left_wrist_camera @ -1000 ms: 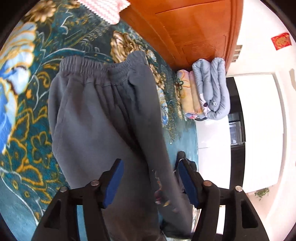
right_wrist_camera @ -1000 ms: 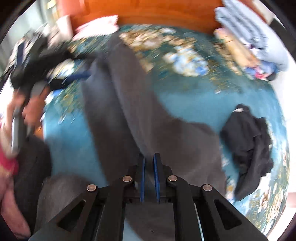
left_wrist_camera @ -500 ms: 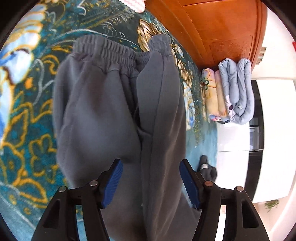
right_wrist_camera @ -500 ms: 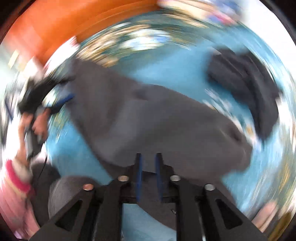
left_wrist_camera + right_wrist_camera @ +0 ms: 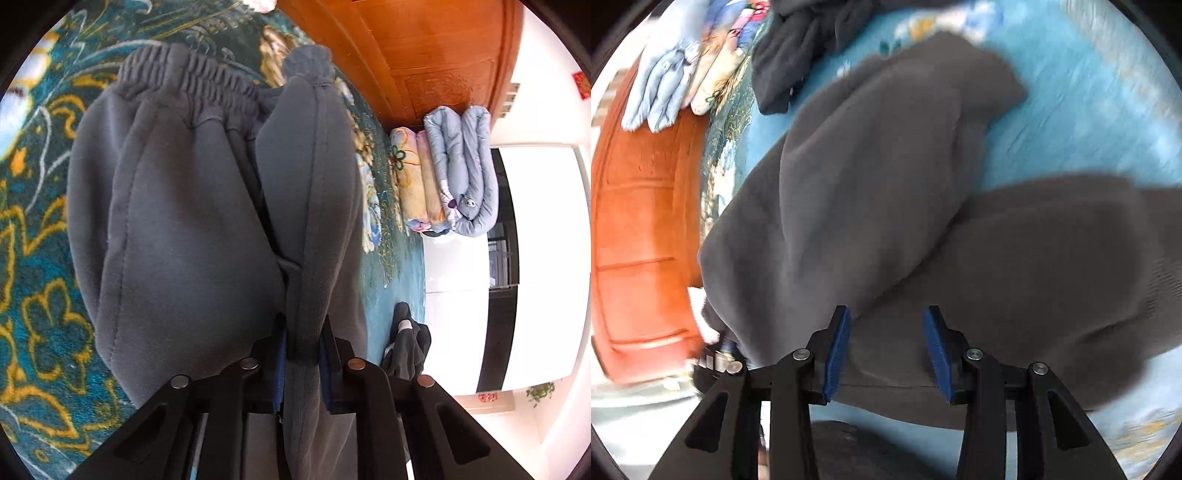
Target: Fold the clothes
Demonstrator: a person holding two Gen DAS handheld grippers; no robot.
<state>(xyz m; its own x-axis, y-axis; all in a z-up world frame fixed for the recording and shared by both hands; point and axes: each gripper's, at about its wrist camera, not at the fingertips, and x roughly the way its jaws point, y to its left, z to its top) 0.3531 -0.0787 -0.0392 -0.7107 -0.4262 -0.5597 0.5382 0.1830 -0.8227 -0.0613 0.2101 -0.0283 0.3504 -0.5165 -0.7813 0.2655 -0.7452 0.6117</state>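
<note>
Grey sweatpants (image 5: 192, 221). Beneath them, a teal blanket (image 5: 33, 240) with gold floral pattern. Black garment (image 5: 410, 347) right of the left gripper's (image 5: 303, 350) blue pads (image 5: 280, 354). Orange-brown wooden panel (image 5: 424, 48) beyond.

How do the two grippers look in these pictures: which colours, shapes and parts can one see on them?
The left gripper and the right gripper look built alike: black angular frames with triangular cut-outs, and round silver pivot screws at the linkage joints. Each finger carries a flat blue pad with a finely ribbed face. No cables, labels or markings show, and no sleeve or hand is clearly visible.
</note>
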